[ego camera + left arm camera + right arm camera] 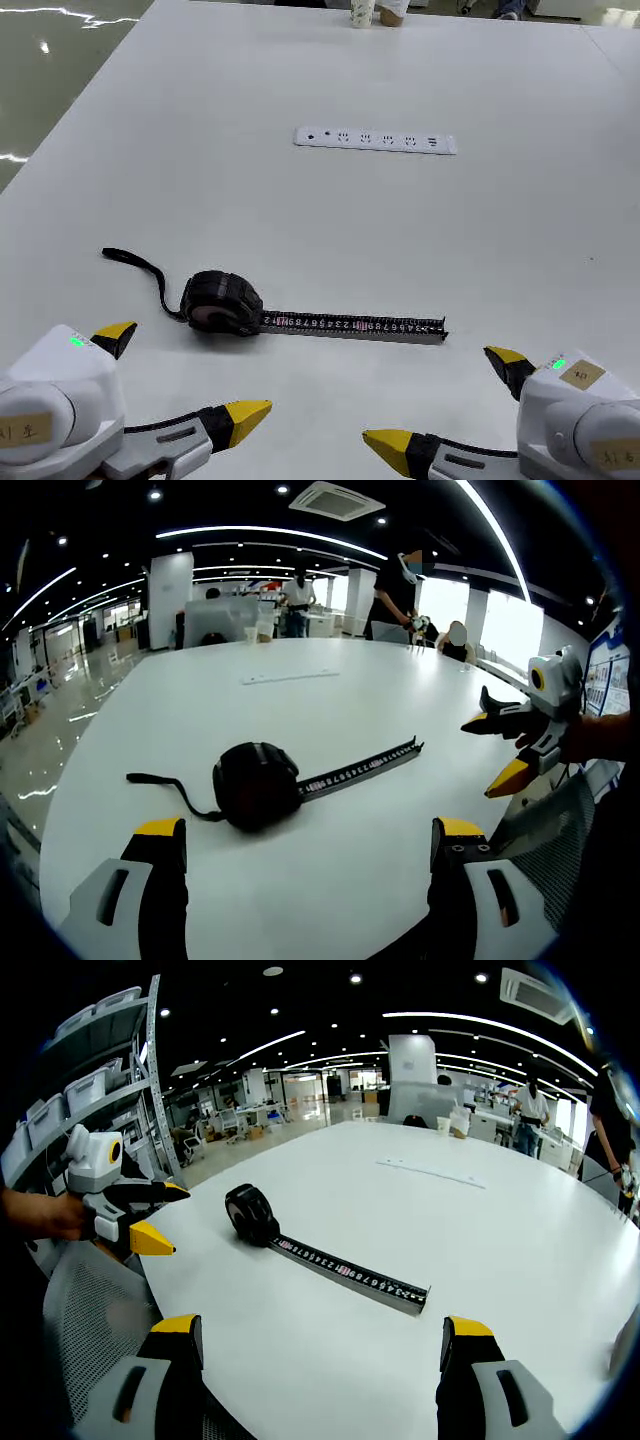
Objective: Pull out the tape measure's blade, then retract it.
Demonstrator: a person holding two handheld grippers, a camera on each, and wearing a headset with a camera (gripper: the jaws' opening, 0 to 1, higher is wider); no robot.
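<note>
The black tape measure (222, 303) lies on the near table (300, 210), blade (355, 326) drawn out to the right, strap (140, 265) trailing left. The left gripper (185, 372) and right gripper (445, 398) gape wide, holding nothing.

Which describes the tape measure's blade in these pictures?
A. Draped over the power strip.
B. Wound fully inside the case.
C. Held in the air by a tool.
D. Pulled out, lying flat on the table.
D: the blade runs out of the case flat along the table, with the left tool and the right tool both open and apart from it.
</note>
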